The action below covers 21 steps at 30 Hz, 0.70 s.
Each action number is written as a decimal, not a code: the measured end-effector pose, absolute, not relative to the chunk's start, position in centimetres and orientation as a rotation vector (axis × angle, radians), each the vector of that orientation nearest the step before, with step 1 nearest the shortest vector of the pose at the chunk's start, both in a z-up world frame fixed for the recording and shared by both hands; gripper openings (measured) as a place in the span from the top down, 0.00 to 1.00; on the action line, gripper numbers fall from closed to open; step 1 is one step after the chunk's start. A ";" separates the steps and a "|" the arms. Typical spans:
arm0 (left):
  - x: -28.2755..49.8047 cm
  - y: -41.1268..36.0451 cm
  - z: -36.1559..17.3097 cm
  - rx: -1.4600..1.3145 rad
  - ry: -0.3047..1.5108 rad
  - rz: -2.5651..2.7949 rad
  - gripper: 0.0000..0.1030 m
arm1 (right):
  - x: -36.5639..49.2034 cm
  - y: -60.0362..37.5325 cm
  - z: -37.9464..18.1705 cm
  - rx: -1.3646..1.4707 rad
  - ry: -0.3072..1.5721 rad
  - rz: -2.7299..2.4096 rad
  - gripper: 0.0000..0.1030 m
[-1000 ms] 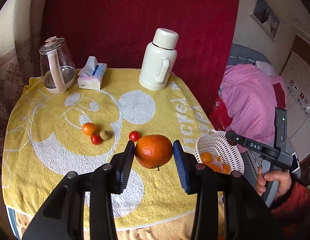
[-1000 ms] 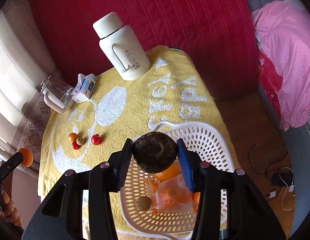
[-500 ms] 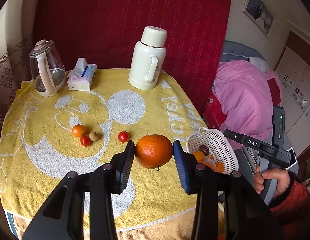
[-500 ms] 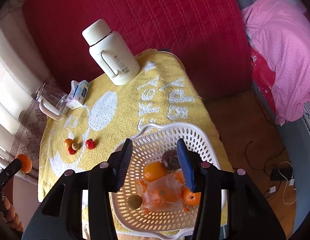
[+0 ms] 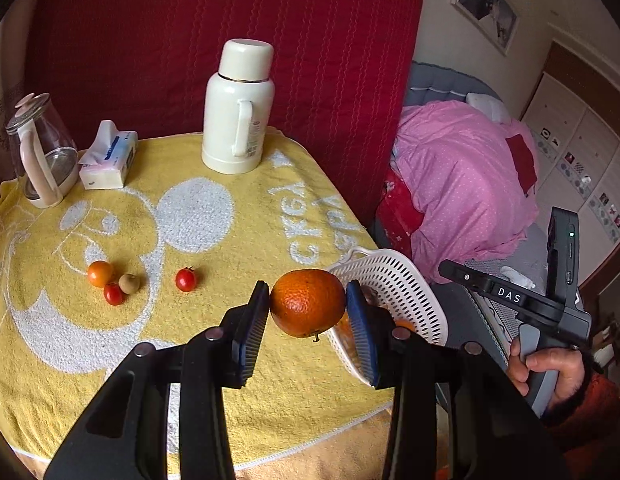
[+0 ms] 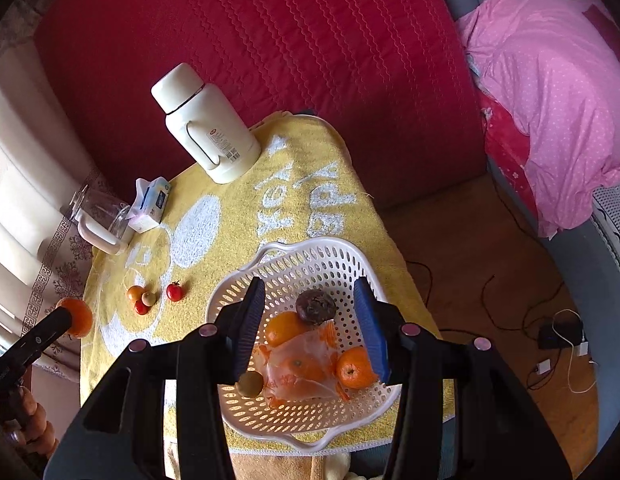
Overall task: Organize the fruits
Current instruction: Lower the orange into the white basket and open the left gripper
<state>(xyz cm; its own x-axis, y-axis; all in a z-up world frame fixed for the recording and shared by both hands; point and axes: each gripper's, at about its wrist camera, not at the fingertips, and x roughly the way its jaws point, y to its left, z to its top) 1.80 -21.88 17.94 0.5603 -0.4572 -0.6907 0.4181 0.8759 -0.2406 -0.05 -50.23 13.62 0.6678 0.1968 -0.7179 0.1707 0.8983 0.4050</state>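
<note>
Fruits lie in two places on the yellow towel [image 5: 237,360] that covers the surface. A large orange [image 5: 307,303] is clamped between the blue pads of the left hand-held gripper [image 5: 307,320], lifted clear of the towel just beside the white basket [image 6: 310,260]. Inside the basket rest a dark round fruit [image 6: 316,306], two oranges [image 6: 283,328], a small brownish fruit [image 6: 249,384] and a clear bag of orange pieces [image 6: 299,372]. The right hand-held gripper [image 6: 312,332] hangs above the basket with its jaws parted and nothing between them. Farther left on the towel sit a small orange fruit [image 5: 100,273], two red cherry tomatoes [image 5: 185,279] and a tan round fruit [image 5: 129,282], the lone tomato a little apart from the cluster. A cream thermos [image 5: 238,108], a tissue pack [image 5: 107,158] and a glass kettle [image 5: 41,158] stand along the far edge.
</note>
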 end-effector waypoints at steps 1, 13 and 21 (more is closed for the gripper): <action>1.8 -22.5 17.8 -0.046 0.830 -0.527 0.61 | -0.3 -50.5 13.7 0.470 0.846 0.012 0.54; 2.9 -28.2 16.4 0.007 0.856 -0.631 0.61 | -2.2 -53.2 14.0 0.497 0.831 -0.029 0.54; 3.5 -29.5 15.9 0.017 0.850 -0.629 0.38 | -2.5 -53.8 13.7 0.513 0.835 -0.043 0.54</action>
